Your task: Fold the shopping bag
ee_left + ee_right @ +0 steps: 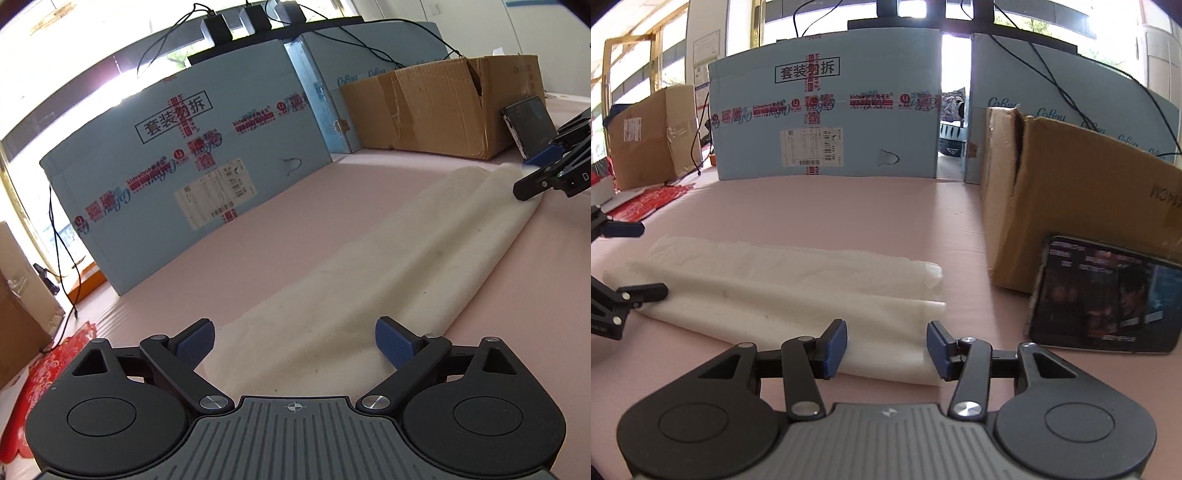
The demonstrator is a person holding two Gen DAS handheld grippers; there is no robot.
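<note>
Shopping bag (783, 280) lies folded lengthwise on the pink table (886, 206); left claw (294, 345) and right claw (886, 349) both gape wide, empty.

A pale pink surface (886, 221) is walled along its far edge by large light-blue cardboard boxes (827, 110) taped in red. A torn brown cardboard box (1071, 192) stands toward the right edge. Bright daylight floods through windows (96, 70) behind, where black cables (159, 40) hang.
</note>
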